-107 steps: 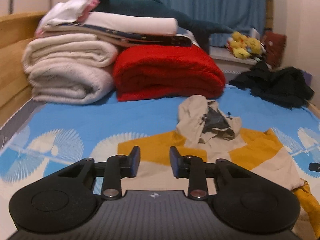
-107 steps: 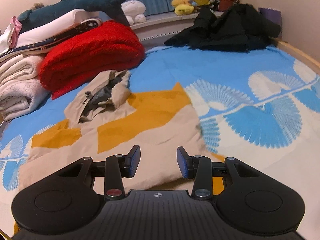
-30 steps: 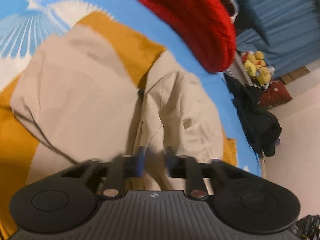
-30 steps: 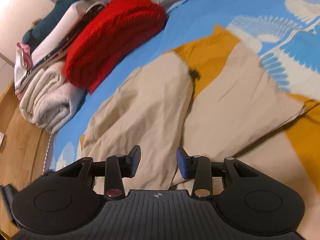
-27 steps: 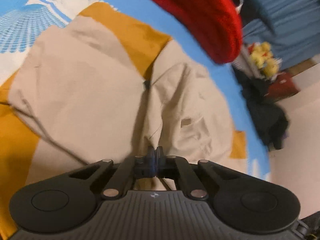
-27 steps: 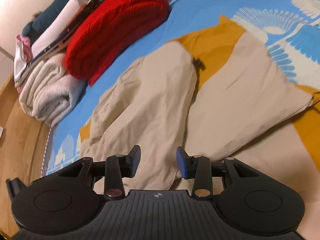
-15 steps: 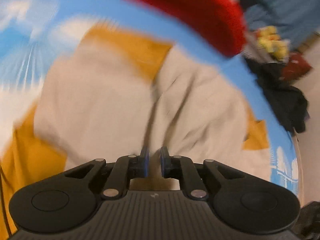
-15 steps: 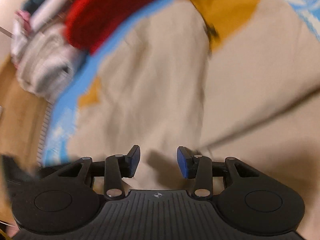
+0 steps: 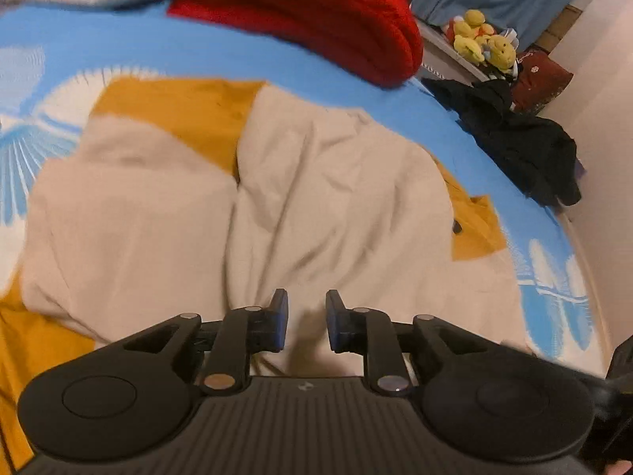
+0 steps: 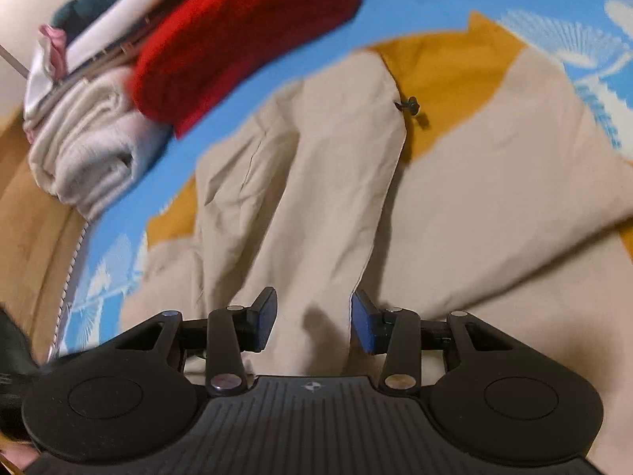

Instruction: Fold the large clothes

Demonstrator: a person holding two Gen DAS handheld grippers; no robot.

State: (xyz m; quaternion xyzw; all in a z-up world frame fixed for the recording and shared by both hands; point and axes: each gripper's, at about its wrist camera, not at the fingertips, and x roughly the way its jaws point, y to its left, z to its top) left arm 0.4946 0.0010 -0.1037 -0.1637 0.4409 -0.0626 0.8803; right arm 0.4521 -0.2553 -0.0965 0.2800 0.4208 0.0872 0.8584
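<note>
Now the beige and mustard jacket is seen spread on the bed, stretching away ahead of both grippers, its flap edge between the right gripper fingers, parted and empty, while the left gripper, just opened a little, holds nothing.

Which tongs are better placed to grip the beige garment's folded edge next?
Probably the right tongs: open, with the beige garment edge running between the jaws. The left tongs, just opening, face flat cloth.

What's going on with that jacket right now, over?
Left gripper has just been opening, empty. Right gripper open. Beige-and-orange jacket partly folded. Nothing in the way.
</note>
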